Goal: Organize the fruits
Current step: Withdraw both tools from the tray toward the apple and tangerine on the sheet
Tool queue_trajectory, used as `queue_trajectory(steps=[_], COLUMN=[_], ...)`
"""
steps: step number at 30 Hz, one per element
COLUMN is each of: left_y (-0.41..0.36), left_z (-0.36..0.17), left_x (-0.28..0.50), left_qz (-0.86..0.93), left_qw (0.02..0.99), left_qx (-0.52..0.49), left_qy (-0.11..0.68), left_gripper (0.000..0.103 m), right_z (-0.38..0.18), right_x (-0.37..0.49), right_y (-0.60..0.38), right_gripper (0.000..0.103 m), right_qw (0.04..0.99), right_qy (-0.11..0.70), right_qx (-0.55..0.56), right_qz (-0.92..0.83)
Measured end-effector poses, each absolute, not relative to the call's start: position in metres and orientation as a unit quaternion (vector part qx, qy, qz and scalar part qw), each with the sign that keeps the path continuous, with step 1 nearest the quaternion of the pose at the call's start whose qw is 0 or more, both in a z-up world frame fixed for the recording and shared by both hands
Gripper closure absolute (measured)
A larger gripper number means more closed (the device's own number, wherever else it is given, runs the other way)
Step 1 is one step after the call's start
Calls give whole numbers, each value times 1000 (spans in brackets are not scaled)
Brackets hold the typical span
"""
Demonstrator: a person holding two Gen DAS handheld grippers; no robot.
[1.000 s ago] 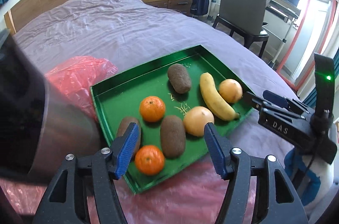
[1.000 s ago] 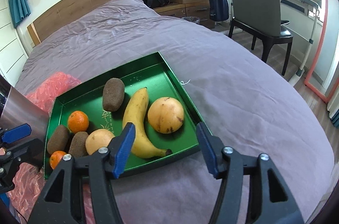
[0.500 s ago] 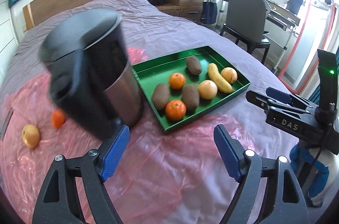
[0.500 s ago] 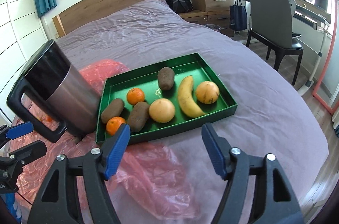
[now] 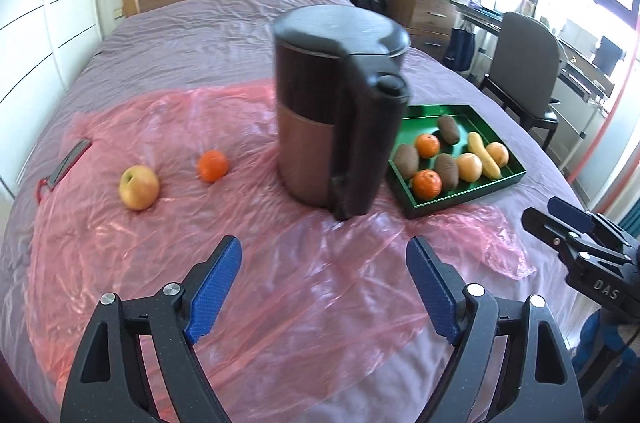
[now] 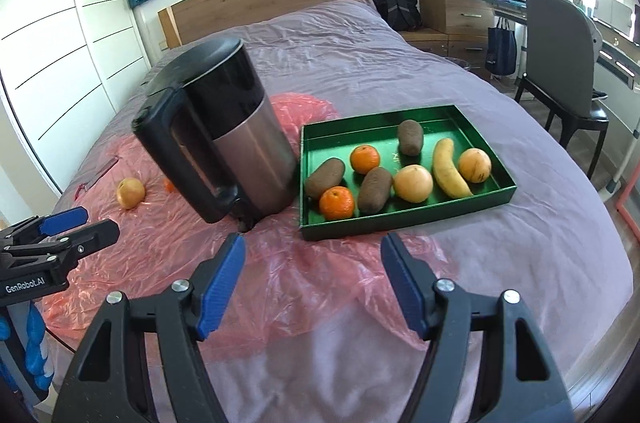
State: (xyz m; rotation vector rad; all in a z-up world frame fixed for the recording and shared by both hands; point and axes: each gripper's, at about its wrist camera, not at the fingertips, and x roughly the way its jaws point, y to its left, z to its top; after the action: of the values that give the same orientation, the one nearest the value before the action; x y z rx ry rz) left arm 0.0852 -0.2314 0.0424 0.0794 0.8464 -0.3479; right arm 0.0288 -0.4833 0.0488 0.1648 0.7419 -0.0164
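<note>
A green tray [image 6: 408,227] on the bed holds three kiwis, two oranges, a banana [image 6: 450,167] and two round yellow fruits; it also shows in the left wrist view [image 5: 460,201]. A yellow apple [image 5: 139,187] and a loose orange [image 5: 213,165] lie on the pink plastic sheet [image 5: 300,283], left of the kettle. My left gripper [image 5: 324,291] is open and empty above the sheet. My right gripper [image 6: 314,289] is open and empty, in front of the tray's near left corner.
A steel and black kettle [image 5: 340,127] stands on the sheet between the loose fruit and the tray. A flat tool with a red loop [image 5: 64,163] lies at the sheet's far left. A chair [image 6: 560,63] and a desk stand right of the bed.
Both grippers have pulled back from the tray. The left view has swung left, so the kettle, the apple and the loose orange now show. Both stay open and empty.
</note>
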Motion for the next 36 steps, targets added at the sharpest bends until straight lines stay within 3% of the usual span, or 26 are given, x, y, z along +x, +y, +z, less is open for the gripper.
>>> queue_trajectory(steps=[36], left_y=[9], left_z=[61], left_x=[39], left_qz=[45], left_qw=[929], left_qx=[-77], left_qy=[359], left_gripper=[18], right_z=[86], right_x=[1], right_y=[-313], right_gripper=[28], right_qw=[929], right_qy=[343], right_qx=[-16], right_qz=[141])
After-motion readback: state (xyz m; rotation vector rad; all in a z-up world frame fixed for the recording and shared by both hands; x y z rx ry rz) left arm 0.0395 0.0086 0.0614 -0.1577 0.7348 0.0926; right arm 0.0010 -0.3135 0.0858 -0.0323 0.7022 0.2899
